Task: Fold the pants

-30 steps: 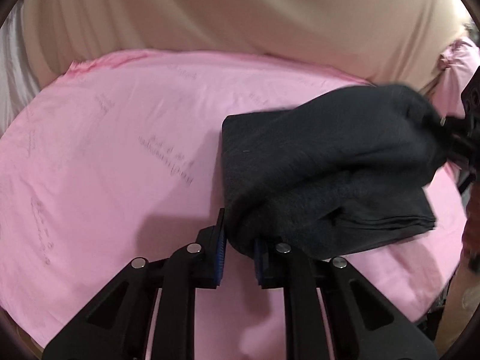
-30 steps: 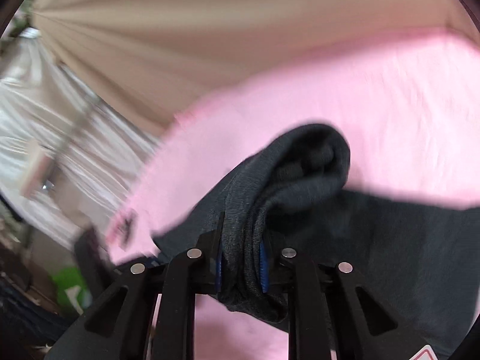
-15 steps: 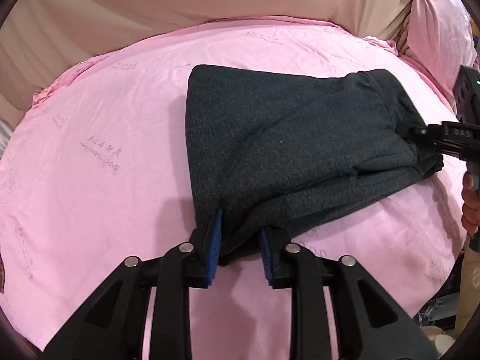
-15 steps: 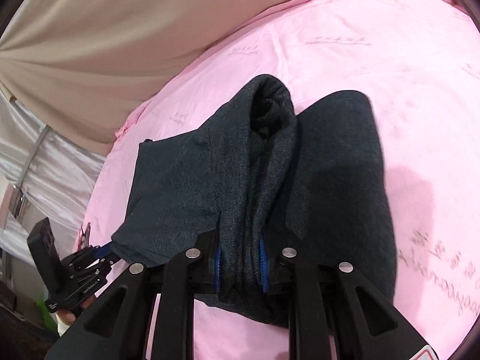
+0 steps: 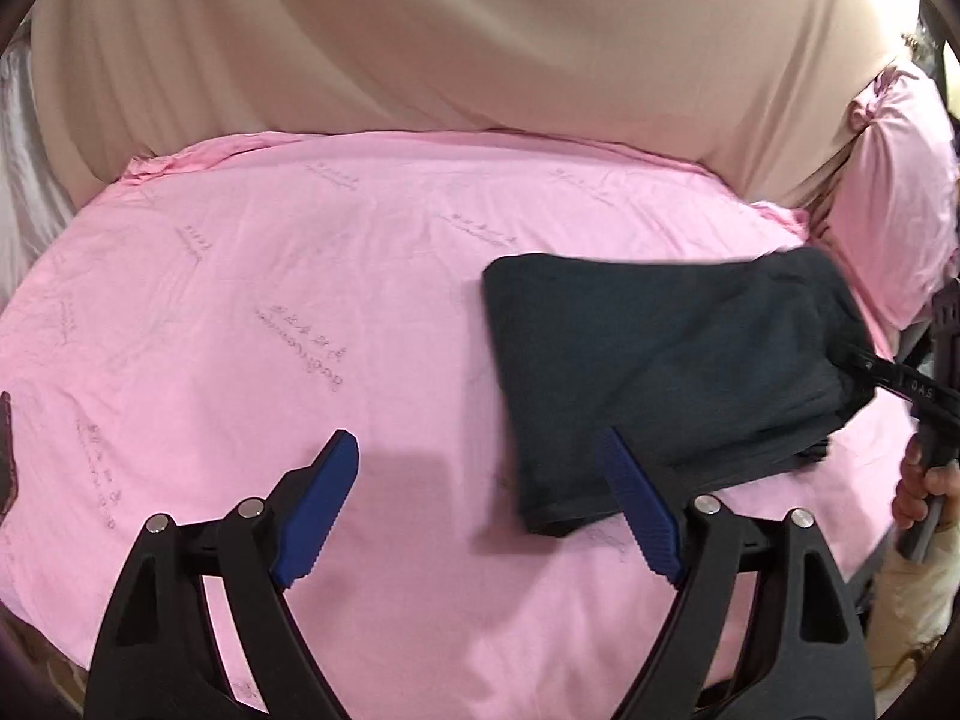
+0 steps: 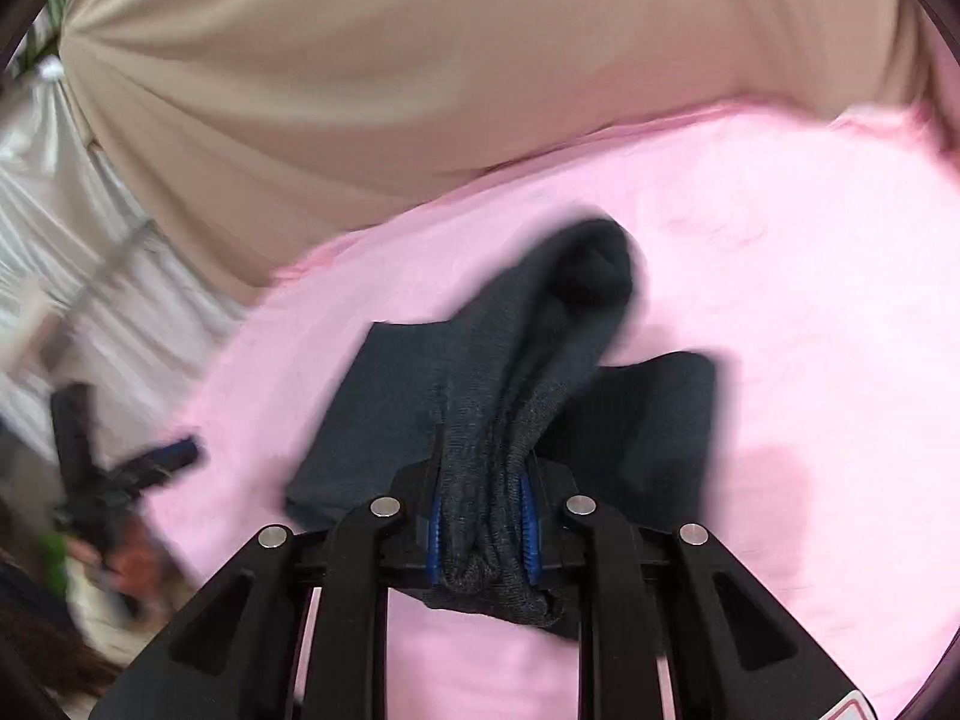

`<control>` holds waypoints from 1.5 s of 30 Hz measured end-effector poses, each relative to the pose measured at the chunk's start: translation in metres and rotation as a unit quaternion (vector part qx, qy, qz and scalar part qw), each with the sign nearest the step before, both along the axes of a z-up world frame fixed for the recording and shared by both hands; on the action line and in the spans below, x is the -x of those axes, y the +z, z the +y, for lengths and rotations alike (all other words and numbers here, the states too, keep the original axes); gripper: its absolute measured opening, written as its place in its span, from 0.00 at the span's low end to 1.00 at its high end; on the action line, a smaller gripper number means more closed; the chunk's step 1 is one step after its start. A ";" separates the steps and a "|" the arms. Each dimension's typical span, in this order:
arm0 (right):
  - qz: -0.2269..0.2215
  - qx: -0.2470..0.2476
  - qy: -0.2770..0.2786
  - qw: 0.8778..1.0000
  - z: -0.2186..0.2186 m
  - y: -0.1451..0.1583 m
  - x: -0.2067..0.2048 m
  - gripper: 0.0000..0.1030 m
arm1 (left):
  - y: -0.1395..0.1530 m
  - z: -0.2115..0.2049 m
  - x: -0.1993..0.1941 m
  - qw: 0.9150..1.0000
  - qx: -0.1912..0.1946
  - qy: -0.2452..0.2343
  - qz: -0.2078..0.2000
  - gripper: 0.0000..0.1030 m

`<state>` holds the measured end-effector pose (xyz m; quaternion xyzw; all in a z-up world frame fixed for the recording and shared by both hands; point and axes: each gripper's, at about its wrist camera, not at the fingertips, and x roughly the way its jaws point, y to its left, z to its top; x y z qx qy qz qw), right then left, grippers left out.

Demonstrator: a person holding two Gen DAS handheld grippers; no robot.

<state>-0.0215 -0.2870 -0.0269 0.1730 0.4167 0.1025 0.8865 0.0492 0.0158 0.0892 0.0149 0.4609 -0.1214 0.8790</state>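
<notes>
Two tongs we hold over a pink bed [image 5: 372,276], left tongs [image 5: 480,510] spread wide, gripping nothing, right tongs [image 6: 480,528] clenched on bunched pants [image 5: 660,360], folded, lying on the bed's right side.

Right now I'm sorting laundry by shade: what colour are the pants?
Dark charcoal grey pants, plain, no pattern. The left wrist view shows them best.
</notes>
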 end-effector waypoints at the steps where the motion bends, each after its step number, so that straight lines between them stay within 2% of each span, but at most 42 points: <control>1: 0.057 0.018 -0.012 0.998 -0.007 -0.030 -0.006 0.28 | -0.008 -0.003 -0.005 1.000 -0.005 0.001 0.008 0.79; 2: 0.076 0.005 -0.021 0.997 -0.013 -0.046 -0.005 0.29 | -0.016 -0.007 -0.010 1.000 -0.007 0.003 0.020 0.79; 3: 0.050 -0.031 -0.040 0.997 -0.022 -0.045 0.005 0.31 | -0.023 -0.010 -0.014 1.000 -0.008 0.003 0.027 0.79; 5: 0.040 -0.037 -0.054 0.997 -0.027 -0.031 0.015 0.36 | -0.030 -0.015 -0.024 0.999 -0.015 0.015 0.036 0.79; 7: 0.009 -0.035 -0.065 0.997 -0.030 -0.014 0.023 0.36 | -0.029 -0.019 -0.036 0.999 -0.006 0.017 0.039 0.79; 8: 0.008 -0.043 -0.059 0.997 -0.029 -0.010 0.024 0.37 | -0.027 -0.019 -0.041 0.999 0.000 0.021 0.038 0.80; 9: 0.008 -0.049 -0.048 0.998 -0.026 -0.008 0.022 0.38 | -0.026 -0.021 -0.049 0.999 0.004 0.026 0.036 0.85; 13: 0.024 -0.001 -0.028 0.999 -0.007 -0.023 0.010 0.45 | -0.032 -0.030 -0.065 0.998 0.011 0.025 0.050 0.86; 14: 0.024 0.007 -0.029 0.999 -0.005 -0.026 0.009 0.40 | -0.034 -0.032 -0.062 0.998 0.016 0.015 0.054 0.86; 15: 0.026 0.007 -0.024 0.999 -0.002 -0.026 0.007 0.12 | -0.036 -0.033 -0.058 0.998 0.016 0.007 0.057 0.86; 16: 0.032 -0.018 -0.015 0.999 -0.005 -0.023 0.007 0.06 | -0.039 -0.035 -0.051 0.998 0.010 -0.003 0.059 0.86; 18: 0.006 -0.076 0.009 0.997 -0.007 -0.005 0.015 0.05 | -0.045 -0.035 -0.036 0.998 -0.004 -0.019 0.065 0.86; 19: -0.010 -0.076 0.016 0.997 -0.009 0.007 0.020 0.05 | -0.047 -0.035 -0.029 0.997 -0.009 -0.029 0.067 0.86; 21: -0.011 -0.054 0.003 0.998 -0.018 0.011 0.024 0.05 | -0.051 -0.033 -0.019 0.997 -0.018 -0.040 0.071 0.86; 22: 0.007 -0.038 -0.012 0.999 -0.026 0.000 0.023 0.06 | -0.053 -0.033 -0.013 0.996 -0.023 -0.046 0.071 0.87; 23: 0.030 -0.038 -0.023 0.999 -0.034 -0.012 0.021 0.11 | -0.055 -0.033 -0.010 0.996 -0.026 -0.050 0.070 0.87; 25: 0.061 -0.072 -0.042 0.995 -0.043 -0.033 0.018 0.11 | -0.059 -0.035 -0.004 0.996 -0.033 -0.056 0.066 0.87; 26: 0.057 -0.088 -0.044 0.994 -0.045 -0.036 0.020 0.11 | -0.060 -0.037 -0.004 0.996 -0.036 -0.056 0.064 0.87; 28: 0.045 -0.077 -0.044 0.995 -0.041 -0.033 0.020 0.13 | -0.064 -0.044 -0.004 0.996 -0.046 -0.056 0.057 0.87; 29: 0.044 -0.072 -0.045 0.995 -0.040 -0.032 0.019 0.22 | -0.064 -0.046 -0.005 0.996 -0.049 -0.058 0.054 0.87; 30: 0.042 -0.069 -0.048 0.996 -0.037 -0.031 0.022 0.40 | -0.065 -0.050 -0.005 0.996 -0.054 -0.061 0.046 0.87; 31: 0.041 -0.064 -0.040 0.996 -0.030 -0.033 0.019 0.44 | -0.066 -0.052 -0.006 0.996 -0.056 -0.064 0.040 0.87; 32: 0.048 -0.056 -0.031 0.997 -0.026 -0.037 0.015 0.38 | -0.068 -0.056 -0.007 0.995 -0.064 -0.070 0.032 0.85; 33: 0.056 -0.042 -0.028 0.997 -0.019 -0.041 0.012 0.32 | -0.073 -0.060 -0.008 0.993 -0.072 -0.084 0.031 0.68; 34: 0.054 -0.028 -0.030 0.998 -0.015 -0.040 0.011 0.31 | -0.077 -0.062 -0.008 0.992 -0.069 -0.096 0.045 0.47; 36: 0.043 -0.027 -0.029 0.998 -0.016 -0.032 0.017 0.16 | -0.077 -0.060 -0.007 0.990 -0.046 -0.112 0.066 0.26; 38: 0.034 -0.039 -0.029 0.998 -0.021 -0.026 0.026 0.09 | -0.075 -0.056 -0.005 0.989 -0.084 -0.106 0.051 0.25; 41: 0.050 -0.048 -0.020 0.997 -0.026 -0.045 0.026 0.09 | -0.082 -0.041 -0.013 0.990 -0.055 -0.105 0.080 0.30; 43: 0.047 -0.059 -0.021 0.997 -0.032 -0.040 0.029 0.11 | -0.084 -0.041 -0.015 0.989 -0.071 -0.105 0.072 0.39; 45: 0.042 -0.056 -0.021 0.997 -0.030 -0.032 0.035 0.21 | -0.084 -0.043 -0.015 0.989 -0.080 -0.103 0.072 0.39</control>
